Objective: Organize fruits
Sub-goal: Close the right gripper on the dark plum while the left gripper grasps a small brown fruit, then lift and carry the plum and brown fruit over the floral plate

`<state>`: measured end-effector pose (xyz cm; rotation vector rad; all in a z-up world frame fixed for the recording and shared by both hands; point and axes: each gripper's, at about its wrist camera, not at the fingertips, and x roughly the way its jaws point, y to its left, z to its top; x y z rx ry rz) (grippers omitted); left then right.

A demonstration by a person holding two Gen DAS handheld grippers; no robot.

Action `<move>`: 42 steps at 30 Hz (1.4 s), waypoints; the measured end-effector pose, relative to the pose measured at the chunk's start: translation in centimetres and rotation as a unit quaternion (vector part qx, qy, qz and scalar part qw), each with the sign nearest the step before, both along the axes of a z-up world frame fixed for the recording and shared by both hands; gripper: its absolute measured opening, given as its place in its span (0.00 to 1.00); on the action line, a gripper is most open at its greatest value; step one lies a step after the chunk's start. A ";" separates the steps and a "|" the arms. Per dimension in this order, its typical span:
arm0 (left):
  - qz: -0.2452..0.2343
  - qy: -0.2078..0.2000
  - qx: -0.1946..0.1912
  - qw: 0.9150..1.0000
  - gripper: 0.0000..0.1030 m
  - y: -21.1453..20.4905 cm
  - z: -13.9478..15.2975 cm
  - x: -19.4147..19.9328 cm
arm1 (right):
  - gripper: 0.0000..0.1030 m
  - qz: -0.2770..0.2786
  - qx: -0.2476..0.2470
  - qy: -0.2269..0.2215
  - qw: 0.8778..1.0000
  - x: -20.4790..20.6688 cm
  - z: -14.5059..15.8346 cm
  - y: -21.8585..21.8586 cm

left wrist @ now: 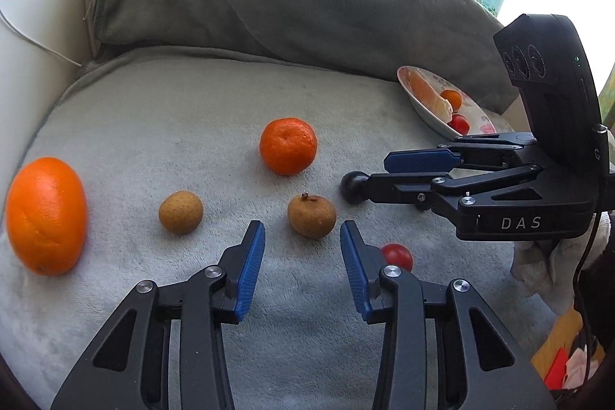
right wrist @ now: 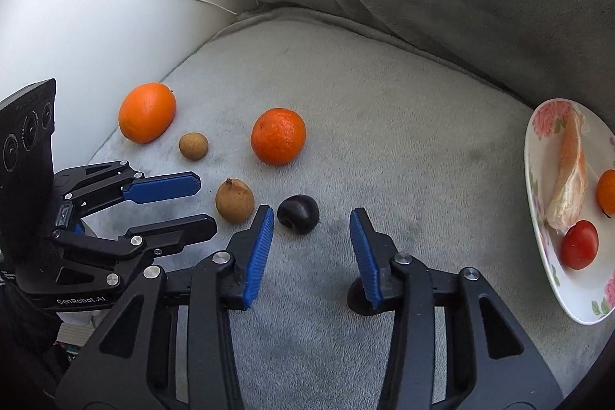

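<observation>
Right gripper (right wrist: 311,248) partly hides a dark fruit (right wrist: 359,298) behind its finger.

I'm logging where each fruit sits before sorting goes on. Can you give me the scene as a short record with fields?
surface: grey cushion
plate: flowered plate, at the cushion's right edge
on plate: peeled citrus segment, red tomato, small orange fruit
loose on cushion: large orange, mandarin, two brown longans, dark plum, red tomato
left gripper: jaws open, empty, near longan
right gripper: jaws open, empty, near plum
</observation>
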<state>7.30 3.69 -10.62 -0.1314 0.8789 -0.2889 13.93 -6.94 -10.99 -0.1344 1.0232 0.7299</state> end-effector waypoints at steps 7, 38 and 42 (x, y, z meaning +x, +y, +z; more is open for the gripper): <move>-0.006 0.006 0.004 1.000 0.37 -0.3 -0.5 0.7 | 0.37 0.004 -0.005 0.009 1.000 0.4 -0.7 0.6; -0.006 0.001 -0.014 1.000 0.25 0.1 -0.6 1.4 | 0.23 0.010 0.028 0.030 0.999 1.0 -0.7 0.7; -0.004 -0.002 -0.014 1.000 0.25 0.2 -0.2 1.2 | 0.23 0.003 0.031 0.024 0.999 0.9 -0.1 0.1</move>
